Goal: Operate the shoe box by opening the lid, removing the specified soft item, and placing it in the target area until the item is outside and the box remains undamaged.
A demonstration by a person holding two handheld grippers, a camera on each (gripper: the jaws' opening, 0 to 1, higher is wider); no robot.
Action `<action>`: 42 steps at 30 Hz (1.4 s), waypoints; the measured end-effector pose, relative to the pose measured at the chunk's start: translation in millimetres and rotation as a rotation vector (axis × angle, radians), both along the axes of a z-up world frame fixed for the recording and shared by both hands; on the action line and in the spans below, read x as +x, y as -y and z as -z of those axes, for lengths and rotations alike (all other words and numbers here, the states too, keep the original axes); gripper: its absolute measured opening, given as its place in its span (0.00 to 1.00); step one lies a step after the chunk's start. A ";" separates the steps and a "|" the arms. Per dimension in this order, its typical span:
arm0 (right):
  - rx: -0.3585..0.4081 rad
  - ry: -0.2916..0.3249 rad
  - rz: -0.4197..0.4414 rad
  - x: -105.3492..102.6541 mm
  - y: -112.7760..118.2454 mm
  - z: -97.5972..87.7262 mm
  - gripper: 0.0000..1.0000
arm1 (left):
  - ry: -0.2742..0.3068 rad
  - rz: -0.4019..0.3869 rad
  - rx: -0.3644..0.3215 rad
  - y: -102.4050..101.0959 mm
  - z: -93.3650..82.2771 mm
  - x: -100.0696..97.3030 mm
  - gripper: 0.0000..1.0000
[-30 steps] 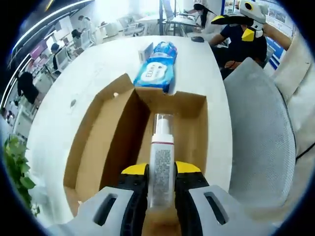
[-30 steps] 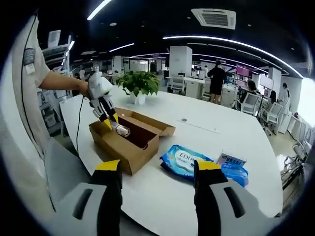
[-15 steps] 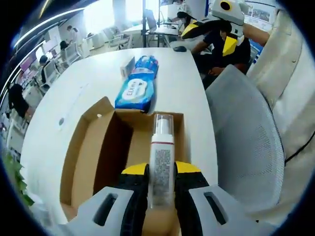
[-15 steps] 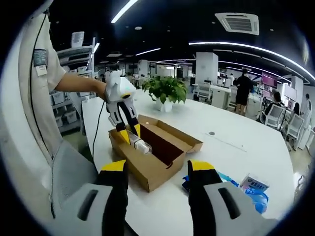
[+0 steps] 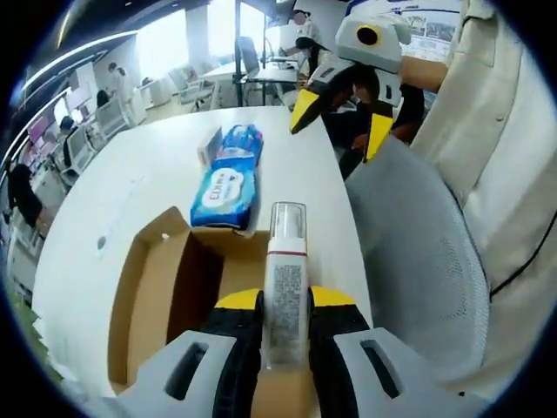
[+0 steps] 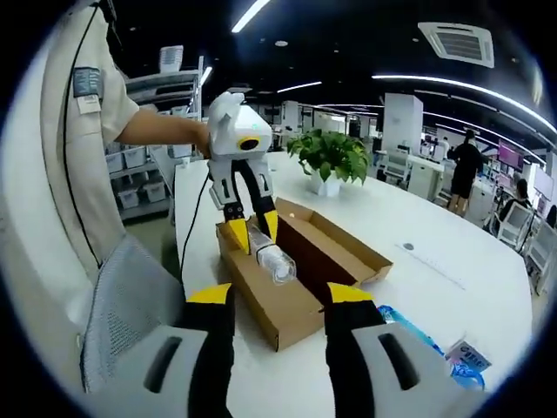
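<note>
My left gripper point(image 5: 285, 306) is shut on a white pump bottle point(image 5: 285, 277) with a clear cap and holds it over the open brown shoe box point(image 5: 165, 300). From the right gripper view, the left gripper point(image 6: 252, 231) hangs above the near end of the box point(image 6: 278, 305), with the bottle point(image 6: 271, 254) slanting down out of its jaws. My right gripper point(image 6: 279, 296) stands open with nothing in it, in front of the box. It also appears as the right gripper point(image 5: 341, 122), open, beyond the table edge in the left gripper view.
A blue wipes pack point(image 5: 224, 178) and a small carton point(image 5: 209, 146) lie on the white table point(image 5: 130, 192) past the box. A grey mesh chair point(image 5: 418, 270) stands at the table's edge beside the person. A potted plant point(image 6: 335, 157) sits behind the box.
The right gripper has come closer to the box and the left gripper. The left gripper, still shut on the bottle, has drawn back and up, so the box looks smaller beneath it.
</note>
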State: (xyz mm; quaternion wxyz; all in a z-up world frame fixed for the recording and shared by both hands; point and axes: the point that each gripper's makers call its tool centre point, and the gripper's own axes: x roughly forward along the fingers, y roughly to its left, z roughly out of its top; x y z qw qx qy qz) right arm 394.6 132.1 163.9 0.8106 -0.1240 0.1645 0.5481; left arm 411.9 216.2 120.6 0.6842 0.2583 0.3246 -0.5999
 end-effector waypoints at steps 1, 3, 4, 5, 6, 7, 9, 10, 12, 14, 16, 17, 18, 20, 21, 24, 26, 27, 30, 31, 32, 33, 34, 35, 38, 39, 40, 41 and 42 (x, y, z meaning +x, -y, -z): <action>0.001 0.001 -0.007 0.4 -1.6 0.5 0.34 | 0.002 0.006 -0.011 2.5 -2.9 -1.0 0.17; -0.003 0.007 -0.023 2.8 -5.0 1.7 0.31 | 0.008 0.019 -0.022 6.3 -6.8 -2.7 0.17; -0.002 0.008 -0.026 4.0 -6.1 1.7 0.30 | 0.009 0.024 -0.025 7.6 -8.1 -3.5 0.17; -0.001 0.008 -0.035 5.0 -7.8 1.2 0.30 | 0.012 0.033 -0.028 9.3 -9.4 -4.7 0.17; -0.001 0.010 -0.040 5.3 -8.9 0.7 0.30 | 0.015 0.041 -0.030 10.7 -10.7 -5.6 0.17; -0.002 0.011 -0.046 5.2 -9.9 0.2 0.29 | 0.019 0.052 -0.037 13.1 -12.9 -7.0 0.17; -0.006 0.017 -0.071 3.3 -12.4 -0.7 0.29 | 0.026 0.062 -0.053 17.4 -17.4 -9.0 0.17; -0.008 0.020 -0.080 2.4 -13.3 -1.0 0.29 | 0.028 0.068 -0.061 19.5 -19.5 -10.4 0.17; -0.017 0.029 -0.103 0.6 -14.9 -0.9 0.28 | 0.027 0.087 -0.074 24.1 -23.6 -14.7 0.17; -0.016 0.035 -0.109 1.0 -16.2 -1.4 0.28 | 0.028 0.101 -0.074 26.5 -24.8 -17.7 0.17; -0.019 0.042 -0.122 0.1 -17.4 -1.5 0.25 | 0.029 0.112 -0.074 27.8 -25.0 -19.3 0.17; -0.025 0.049 -0.131 -0.8 -18.3 -1.4 0.24 | 0.029 0.120 -0.079 28.8 -25.6 -20.4 0.17; -0.025 0.051 -0.138 -1.8 -19.0 -1.5 0.23 | 0.025 0.123 -0.082 29.4 -26.3 -21.1 0.17; -0.024 0.052 -0.146 -3.4 -20.6 -2.7 0.23 | 0.022 0.129 -0.092 31.3 -28.4 -22.6 0.17; -0.024 0.054 -0.152 -4.3 -21.9 -3.5 0.23 | 0.024 0.133 -0.093 32.1 -29.1 -23.4 0.17; -0.032 0.059 -0.170 -7.2 -24.8 -4.0 0.21 | 0.027 0.145 -0.093 33.3 -30.0 -25.6 0.17; -0.033 0.066 -0.188 -10.4 -27.5 -5.3 0.19 | 0.030 0.149 -0.096 33.4 -31.0 -26.3 0.17; -0.031 0.067 -0.192 -11.6 -28.8 -6.0 0.18 | 0.033 0.149 -0.099 33.1 -31.8 -26.2 0.17; -0.030 0.067 -0.191 -11.0 -30.2 -6.2 0.18 | 0.032 0.152 -0.100 30.1 -32.6 -26.5 0.17; -0.030 0.066 -0.192 -11.1 -30.8 -6.3 0.18 | 0.031 0.152 -0.102 29.6 -32.6 -26.7 0.17; -0.030 0.066 -0.193 -11.5 -31.3 -6.4 0.18 | 0.030 0.153 -0.102 29.0 -32.4 -27.0 0.17; -0.036 0.074 -0.199 -12.1 -32.2 -6.3 0.17 | 0.032 0.154 -0.102 28.8 -32.2 -27.2 0.17; -0.040 0.077 -0.201 -12.5 -32.9 -6.2 0.17 | 0.032 0.158 -0.101 28.3 -31.9 -27.5 0.17; -0.043 0.079 -0.206 -13.4 -33.6 -6.3 0.17 | 0.036 0.164 -0.098 27.5 -31.1 -27.4 0.17; -0.064 0.075 -0.219 -15.9 -35.1 -5.3 0.16 | 0.042 0.184 -0.095 26.6 -28.9 -28.2 0.18; -0.072 0.078 -0.223 -16.0 -35.1 -4.9 0.16 | 0.039 0.180 -0.093 26.7 -27.5 -28.0 0.18; -0.084 0.088 -0.227 -15.4 -35.2 -4.8 0.16 | 0.041 0.179 -0.091 26.9 -26.7 -27.8 0.18; -0.088 0.090 -0.231 -15.8 -35.2 -5.2 0.16 | 0.045 0.183 -0.091 27.4 -25.9 -27.8 0.18; -0.088 0.093 -0.233 -15.6 -35.3 -6.6 0.15 | 0.050 0.185 -0.091 27.6 -25.5 -27.5 0.18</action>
